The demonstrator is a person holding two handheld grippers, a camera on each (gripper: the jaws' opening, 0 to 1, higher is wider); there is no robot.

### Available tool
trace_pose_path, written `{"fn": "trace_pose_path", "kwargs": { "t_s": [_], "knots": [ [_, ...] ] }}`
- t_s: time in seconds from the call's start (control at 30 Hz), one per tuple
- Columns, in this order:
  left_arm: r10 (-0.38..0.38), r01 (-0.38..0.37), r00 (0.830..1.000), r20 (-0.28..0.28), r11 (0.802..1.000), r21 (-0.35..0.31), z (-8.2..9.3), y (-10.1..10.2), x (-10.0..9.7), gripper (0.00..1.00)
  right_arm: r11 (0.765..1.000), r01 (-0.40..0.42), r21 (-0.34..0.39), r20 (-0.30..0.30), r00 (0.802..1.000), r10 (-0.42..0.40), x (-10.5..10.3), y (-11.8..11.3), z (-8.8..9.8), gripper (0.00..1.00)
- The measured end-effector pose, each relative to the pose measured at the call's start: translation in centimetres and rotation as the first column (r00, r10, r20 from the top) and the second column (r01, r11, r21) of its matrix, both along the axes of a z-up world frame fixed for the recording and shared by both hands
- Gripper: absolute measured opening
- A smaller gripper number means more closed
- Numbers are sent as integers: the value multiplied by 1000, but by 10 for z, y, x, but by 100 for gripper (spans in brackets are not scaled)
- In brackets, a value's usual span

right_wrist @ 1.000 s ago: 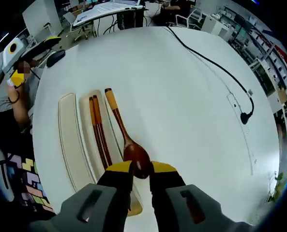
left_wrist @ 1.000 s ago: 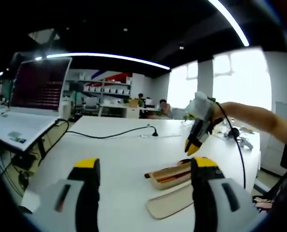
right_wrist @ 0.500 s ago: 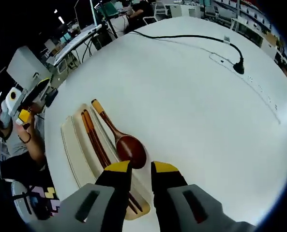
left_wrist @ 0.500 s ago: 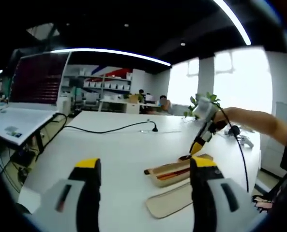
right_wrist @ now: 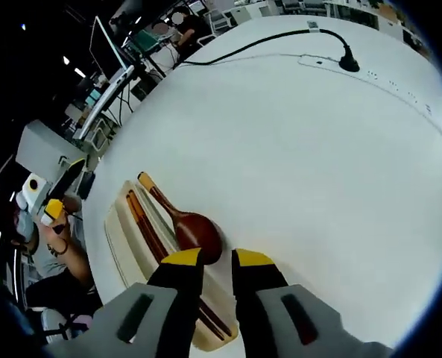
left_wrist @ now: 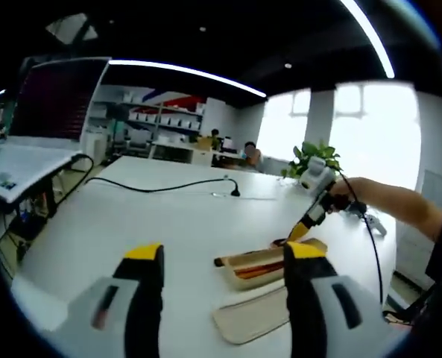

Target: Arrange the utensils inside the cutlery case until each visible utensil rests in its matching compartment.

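Observation:
A pale wooden cutlery case (right_wrist: 152, 212) lies on the white table with its lid (right_wrist: 120, 242) beside it. Dark chopsticks (right_wrist: 157, 242) lie in one compartment. A brown spoon (right_wrist: 197, 230) lies in the one beside it, bowl toward me. My right gripper (right_wrist: 217, 257) hovers just short of the bowl, jaws nearly together with nothing between them. In the left gripper view my left gripper (left_wrist: 224, 253) stands open above the table, well short of the case (left_wrist: 254, 267) and lid (left_wrist: 250, 319). The right gripper (left_wrist: 301, 230) hangs over the case's far end.
A black cable (right_wrist: 265, 41) runs to a plug on a power strip (right_wrist: 370, 71) across the far table. A person's arm (right_wrist: 68, 253) shows by the lid. A monitor (left_wrist: 57, 97) and desks stand to the left, a plant (left_wrist: 310, 156) beyond the table.
The right gripper has drawn back a little from the spoon's bowl, and its view has tilted. Spoon and chopsticks lie as before. The left gripper's view has drifted slightly.

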State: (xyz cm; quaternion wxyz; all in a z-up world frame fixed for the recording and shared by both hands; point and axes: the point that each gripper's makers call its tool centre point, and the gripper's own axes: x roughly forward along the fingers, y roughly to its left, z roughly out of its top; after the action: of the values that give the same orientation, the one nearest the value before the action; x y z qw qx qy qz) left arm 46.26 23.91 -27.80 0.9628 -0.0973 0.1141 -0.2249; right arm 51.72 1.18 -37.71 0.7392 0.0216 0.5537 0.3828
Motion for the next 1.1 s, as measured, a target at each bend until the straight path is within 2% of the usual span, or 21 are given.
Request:
{"fn": "trace_pose_path", "kwargs": {
  "t_s": [0.23,0.3,0.4,0.43,0.63,0.83,1.1],
  "knots": [
    [-3,2,1000,-16,1000,-20,1,2,6,67,999,35,30,-22,999,-34,2,2,-3,5],
    [3,-3,1000,-17,1000,-21,1,4,6,67,995,76,56,-35,997,-74,4,5,-2,4],
    [10,-10,1000,-19,1000,-26,0,5,6,67,980,181,76,-137,976,-170,2,10,-1,3],
    [14,-14,1000,-20,999,-28,0,7,7,67,983,164,79,-125,980,-153,6,9,-1,3],
    [11,-12,1000,-23,1000,-29,-3,4,4,67,971,204,121,-146,972,-186,13,15,5,1],
    [8,-9,1000,-28,1000,-29,-5,5,4,67,975,177,135,-114,980,-162,14,16,12,1],
    [7,-8,999,-34,999,-33,-6,8,7,67,968,194,161,-135,976,-173,15,12,17,1]
  ]
}}
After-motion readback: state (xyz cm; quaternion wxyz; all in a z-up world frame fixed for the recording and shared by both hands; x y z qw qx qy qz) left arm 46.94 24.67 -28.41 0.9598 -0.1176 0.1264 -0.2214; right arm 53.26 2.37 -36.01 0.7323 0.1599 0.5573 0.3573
